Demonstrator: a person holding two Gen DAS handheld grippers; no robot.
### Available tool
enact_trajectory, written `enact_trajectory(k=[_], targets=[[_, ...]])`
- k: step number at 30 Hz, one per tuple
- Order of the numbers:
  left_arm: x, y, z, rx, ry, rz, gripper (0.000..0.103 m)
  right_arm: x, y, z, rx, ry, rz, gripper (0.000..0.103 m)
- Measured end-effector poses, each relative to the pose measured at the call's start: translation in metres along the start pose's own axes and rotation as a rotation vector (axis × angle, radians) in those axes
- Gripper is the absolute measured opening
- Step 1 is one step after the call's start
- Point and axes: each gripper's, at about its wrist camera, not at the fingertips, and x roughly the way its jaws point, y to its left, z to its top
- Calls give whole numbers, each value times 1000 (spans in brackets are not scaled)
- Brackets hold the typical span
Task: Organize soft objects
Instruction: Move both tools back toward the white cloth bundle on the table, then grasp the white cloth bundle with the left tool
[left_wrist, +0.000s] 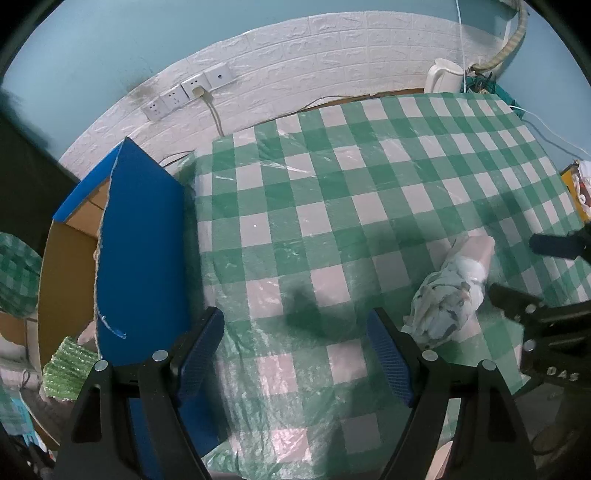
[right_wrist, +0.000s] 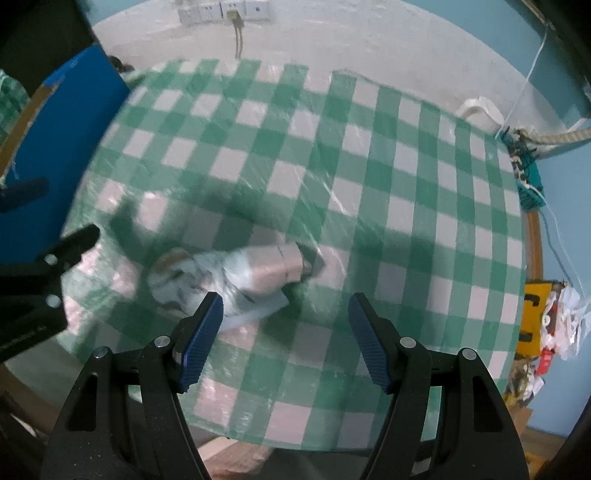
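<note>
A soft bundle of pale patterned cloth with a pink part (left_wrist: 452, 291) lies on the green-and-white checked tablecloth (left_wrist: 332, 192). It also shows in the right wrist view (right_wrist: 236, 278), blurred. My left gripper (left_wrist: 295, 354) is open and empty over the cloth, left of the bundle. My right gripper (right_wrist: 286, 339) is open and empty, just right of and in front of the bundle; it shows in the left wrist view (left_wrist: 517, 273) beside the bundle. A blue-sided cardboard box (left_wrist: 140, 251) stands open at the table's left edge.
A green knitted item (left_wrist: 68, 369) lies in or by the box. A white kettle (left_wrist: 443, 75) stands at the far edge by cables. Wall sockets (left_wrist: 188, 92) are behind the table. A yellow box with clutter (right_wrist: 535, 317) sits off the table's right side.
</note>
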Motion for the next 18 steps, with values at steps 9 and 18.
enact_trajectory(k=[9, 18], targets=[[5, -9, 3, 15, 1, 12, 81, 34, -1, 1, 45, 52, 27, 70], [16, -6, 1, 14, 33, 15, 82, 55, -1, 12, 140, 47, 68, 70]])
